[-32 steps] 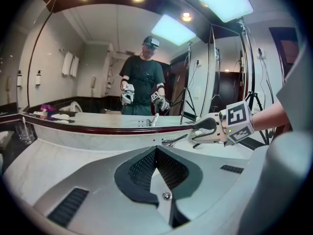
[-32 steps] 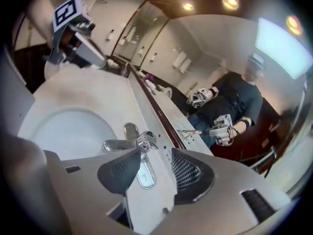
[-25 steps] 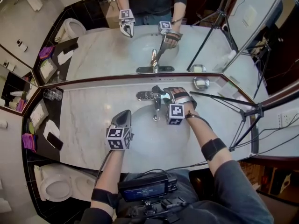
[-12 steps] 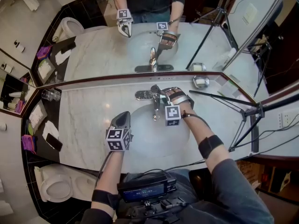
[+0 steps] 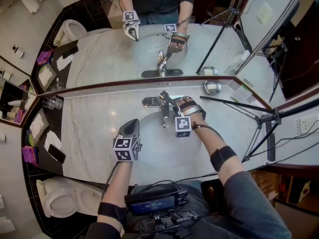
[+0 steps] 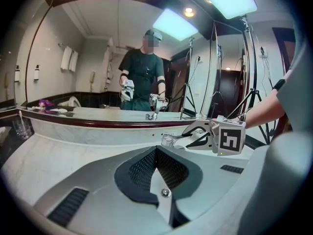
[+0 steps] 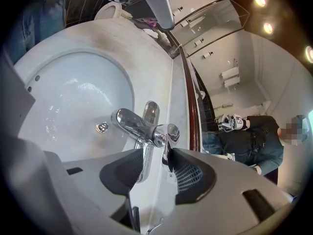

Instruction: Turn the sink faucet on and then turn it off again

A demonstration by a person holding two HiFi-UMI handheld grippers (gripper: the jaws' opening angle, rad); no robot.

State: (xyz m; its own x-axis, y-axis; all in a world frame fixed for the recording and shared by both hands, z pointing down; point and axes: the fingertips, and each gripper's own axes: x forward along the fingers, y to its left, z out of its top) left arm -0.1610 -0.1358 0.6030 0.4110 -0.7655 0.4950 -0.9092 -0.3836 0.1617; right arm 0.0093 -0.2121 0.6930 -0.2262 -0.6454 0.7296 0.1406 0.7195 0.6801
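1. My right gripper (image 7: pixel 155 155) is at the chrome single-lever sink faucet (image 5: pixel 163 112). The faucet stands at the back rim of the white oval basin (image 5: pixel 154 151), just below the wall mirror (image 5: pixel 114 49).
2. Its jaws stand apart and have just been closing, with the faucet's slim chrome lever handle (image 7: pixel 144 164) between them.
3. In the right gripper view the lever lies close against one pad, and a strip of counter shows between it and the other. I can't tell whether the near pad truly touches, so I read this gripper as released, not clamped.
4. The spout reaches out over the basin toward the drain (image 7: pixel 102 127).
5. My left gripper (image 5: pixel 133 123) is clenched tight with nothing between its jaws. It hovers over the pale marble counter (image 5: pixel 89 128) at the basin's left rim, well apart from the faucet.
6. A clear glass tumbler (image 5: pixel 53 102) stands at the counter's far left end.
7. A small chrome soap dish (image 5: pixel 213 87) sits to the right of the faucet, near a black tripod (image 5: pixel 259 121).
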